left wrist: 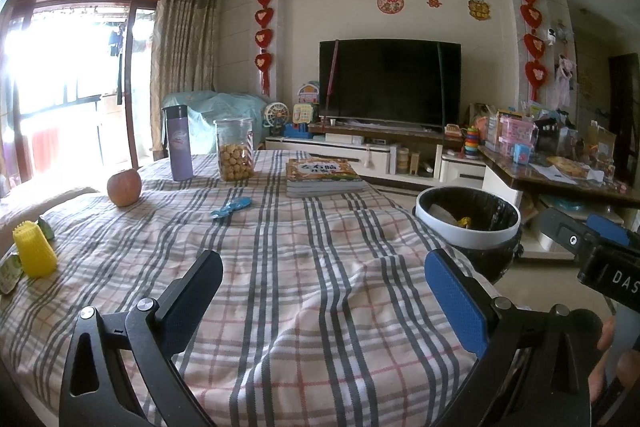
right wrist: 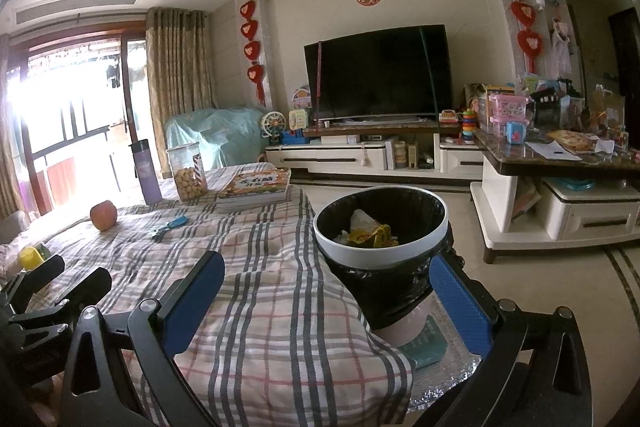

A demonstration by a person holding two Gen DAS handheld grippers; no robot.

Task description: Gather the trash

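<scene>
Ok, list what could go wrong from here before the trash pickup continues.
1. The blue wrapper lies flat on soft, wrinkled checked cloth; the left tongs might pinch fabric along with it.
2. The apple, purple bottle and cookie jar stand close by; a reach could knock them.
3. The bin sits beyond the cloth's edge, so a drop could miss.

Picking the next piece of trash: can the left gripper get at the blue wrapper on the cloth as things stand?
Probably yes. The left gripper is open and empty, and only bare plaid cloth lies between it and the blue wrapper. The apple and books sit off to either side.
</scene>
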